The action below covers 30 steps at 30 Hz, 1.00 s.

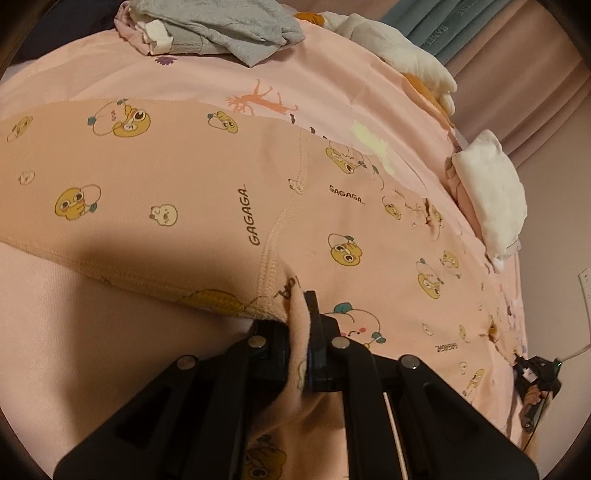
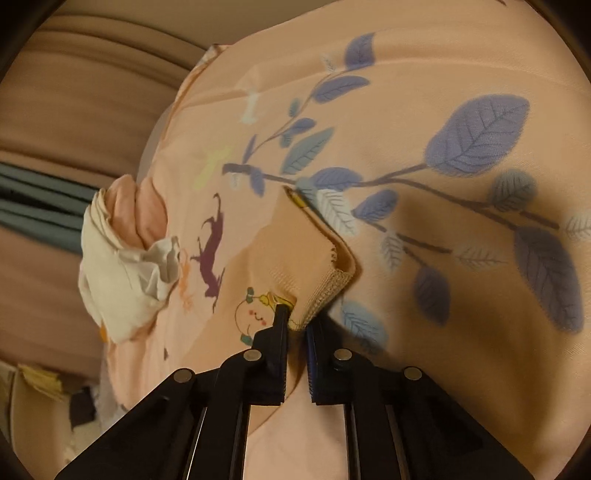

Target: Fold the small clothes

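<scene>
Left wrist view: the left hand-held gripper (image 1: 295, 332) pinches a hemmed corner of the peach duck-print garment (image 1: 207, 192), its fabric gathered between the pressed fingers. The garment lies spread over a pink printed bedsheet (image 1: 229, 77), reaching from 9 o'clock to 4 o'clock of the frame. A grey garment pile (image 1: 221, 29) sits at 12 o'clock, a cream plush toy (image 1: 402, 48) at 1 o'clock, and a folded white cloth (image 1: 491, 192) at 3 o'clock, at the bed's edge. The right hand-held gripper (image 1: 535, 373) shows small at 4 o'clock, at the garment's far edge.

Right wrist view: the right hand-held gripper (image 2: 295, 328) nips another ribbed hem corner of the garment (image 2: 295, 251), lifted just off the sheet (image 2: 461, 85) with its leaf print. The white cloth (image 2: 118, 280) lies at 9 o'clock, resting on folded pink pieces.
</scene>
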Tool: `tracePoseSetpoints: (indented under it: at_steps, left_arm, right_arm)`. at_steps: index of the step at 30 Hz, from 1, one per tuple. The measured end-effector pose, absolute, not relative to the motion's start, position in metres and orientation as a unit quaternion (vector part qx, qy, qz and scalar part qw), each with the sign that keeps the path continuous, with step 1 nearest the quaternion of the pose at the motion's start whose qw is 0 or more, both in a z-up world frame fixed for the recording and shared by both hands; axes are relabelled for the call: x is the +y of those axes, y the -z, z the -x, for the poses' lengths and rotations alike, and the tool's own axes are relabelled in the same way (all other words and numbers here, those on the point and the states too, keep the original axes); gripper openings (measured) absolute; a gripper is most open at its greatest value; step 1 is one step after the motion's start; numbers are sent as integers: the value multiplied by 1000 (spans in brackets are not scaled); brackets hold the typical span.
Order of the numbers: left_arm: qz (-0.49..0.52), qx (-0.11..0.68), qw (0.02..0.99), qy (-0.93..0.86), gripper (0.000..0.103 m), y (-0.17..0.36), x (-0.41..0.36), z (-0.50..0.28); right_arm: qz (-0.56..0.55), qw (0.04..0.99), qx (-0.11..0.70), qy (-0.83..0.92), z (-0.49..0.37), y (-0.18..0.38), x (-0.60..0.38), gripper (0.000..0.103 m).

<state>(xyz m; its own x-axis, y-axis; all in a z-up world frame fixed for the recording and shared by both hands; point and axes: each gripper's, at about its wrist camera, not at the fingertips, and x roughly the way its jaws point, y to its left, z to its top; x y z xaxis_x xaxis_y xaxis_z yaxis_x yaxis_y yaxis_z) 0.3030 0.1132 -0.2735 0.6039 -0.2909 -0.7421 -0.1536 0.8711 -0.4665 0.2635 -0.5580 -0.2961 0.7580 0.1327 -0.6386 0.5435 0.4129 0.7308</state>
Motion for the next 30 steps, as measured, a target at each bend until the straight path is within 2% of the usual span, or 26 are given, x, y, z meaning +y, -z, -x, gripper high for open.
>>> tracePoseSetpoints:
  at_steps: [9,16,21,30]
  left_arm:
    - [147,457,877,7,9,266,92,-309]
    - [151,450,880,1,9,267,94,-307]
    - [116,441,890,-13,9,266,82,-306]
    - [105,435,894,-17,9,266,81,-306]
  right_arm:
    - [-416,820,370,134,-272,264,-534,9]
    - [-389,845,357,81,-282,227,-499,9]
    - [-350,867,353,31,-303,198,-453,9]
    - [-314,869,370,-92,-344,178,-338,9]
